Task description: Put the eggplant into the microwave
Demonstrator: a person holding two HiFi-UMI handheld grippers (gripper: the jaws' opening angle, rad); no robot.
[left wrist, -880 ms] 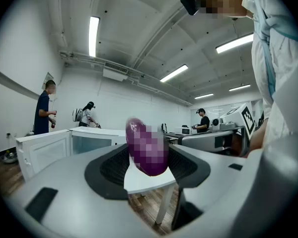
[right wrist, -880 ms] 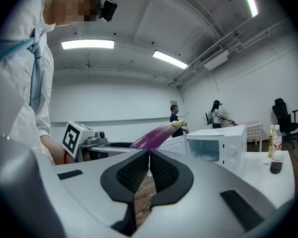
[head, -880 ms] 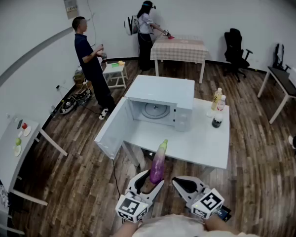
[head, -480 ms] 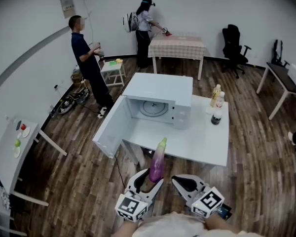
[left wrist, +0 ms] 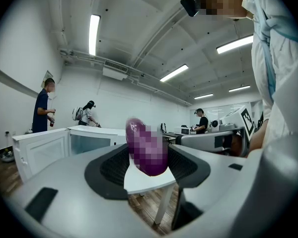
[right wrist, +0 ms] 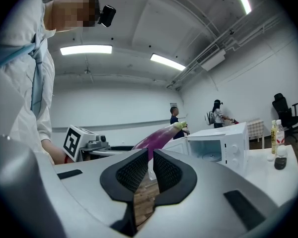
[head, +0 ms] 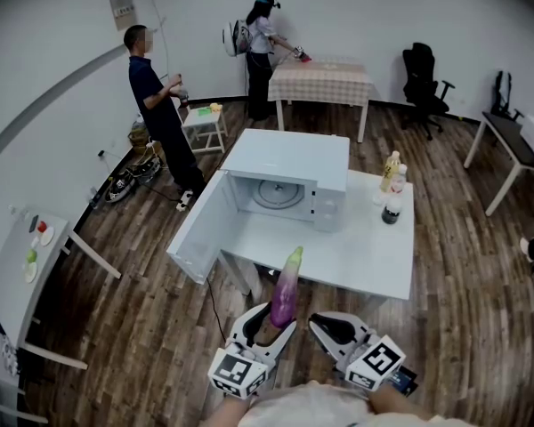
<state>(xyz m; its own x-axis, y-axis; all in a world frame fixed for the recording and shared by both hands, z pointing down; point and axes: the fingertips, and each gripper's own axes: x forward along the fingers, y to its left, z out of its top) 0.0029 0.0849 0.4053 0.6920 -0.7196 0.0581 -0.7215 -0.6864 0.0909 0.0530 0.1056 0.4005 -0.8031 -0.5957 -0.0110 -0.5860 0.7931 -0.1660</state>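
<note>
A purple eggplant (head: 285,294) with a green stem end stands out of my left gripper (head: 271,317), which is shut on its lower end, just short of the white table's near edge. In the left gripper view the eggplant (left wrist: 146,148) fills the gap between the black pads. The white microwave (head: 289,160) sits on the table's far left part, its door (head: 196,229) swung wide open to the left and the glass turntable (head: 280,194) showing inside. My right gripper (head: 331,332) hangs beside the left one, shut and holding nothing; its own view shows the pads (right wrist: 139,171) together.
Three bottles (head: 392,189) stand on the white table (head: 360,261) to the right of the microwave. Two people (head: 156,105) stand by the far wall near a checked table (head: 325,83). An office chair (head: 423,83) and side desks line the room's edges.
The view has shifted slightly. The eggplant stays in my left gripper at the same spot, and the right gripper has not moved.
</note>
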